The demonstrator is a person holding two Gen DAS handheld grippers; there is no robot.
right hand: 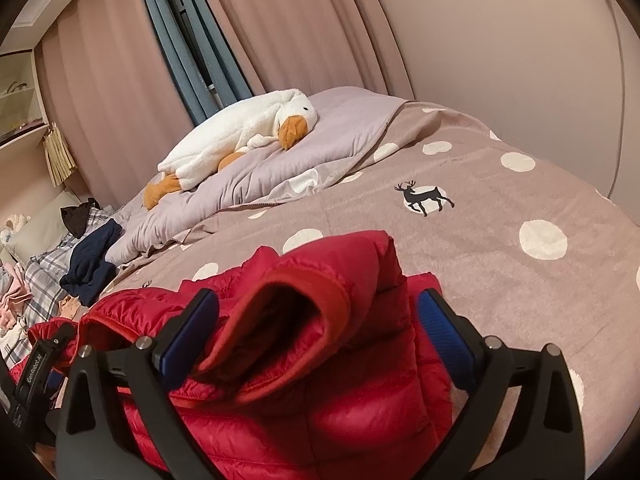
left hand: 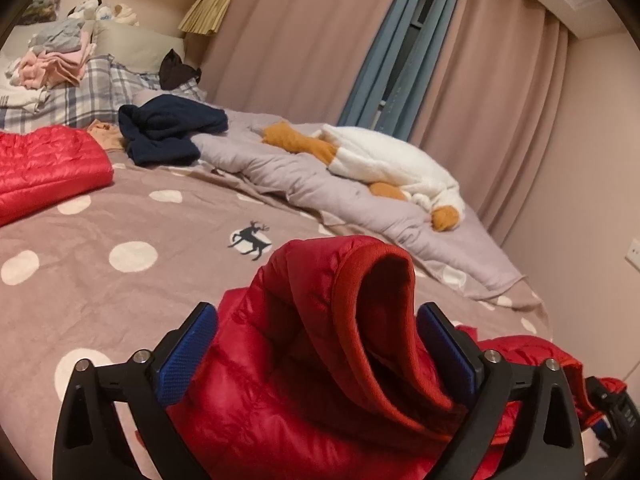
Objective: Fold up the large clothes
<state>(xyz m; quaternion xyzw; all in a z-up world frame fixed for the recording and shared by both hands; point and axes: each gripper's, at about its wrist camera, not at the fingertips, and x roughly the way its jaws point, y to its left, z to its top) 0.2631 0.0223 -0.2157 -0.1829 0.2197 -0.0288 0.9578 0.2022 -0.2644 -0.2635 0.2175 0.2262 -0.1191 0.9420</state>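
A red puffer jacket (left hand: pixel 304 360) lies bunched on the dotted brown bedspread (left hand: pixel 120 280). My left gripper (left hand: pixel 316 356) has its blue pads on both sides of a raised sleeve cuff; the jaws stand wide with the fabric between them. My right gripper (right hand: pixel 318 340) stands the same way around another cuff of the jacket (right hand: pixel 312 360); the right pad shows a small gap to the fabric. A second red puffer piece (left hand: pixel 48 168) lies flat at the far left of the bed. The left gripper's body shows at the lower left of the right wrist view (right hand: pixel 32 368).
A white plush goose (left hand: pixel 384 160) lies on a grey quilt (left hand: pixel 280 168) by the curtains. A navy garment (left hand: pixel 168 128) lies beyond the jacket. Folded clothes (left hand: pixel 52 60) and plaid pillows (left hand: pixel 100 88) sit at the bed's head. The wall is close on the right.
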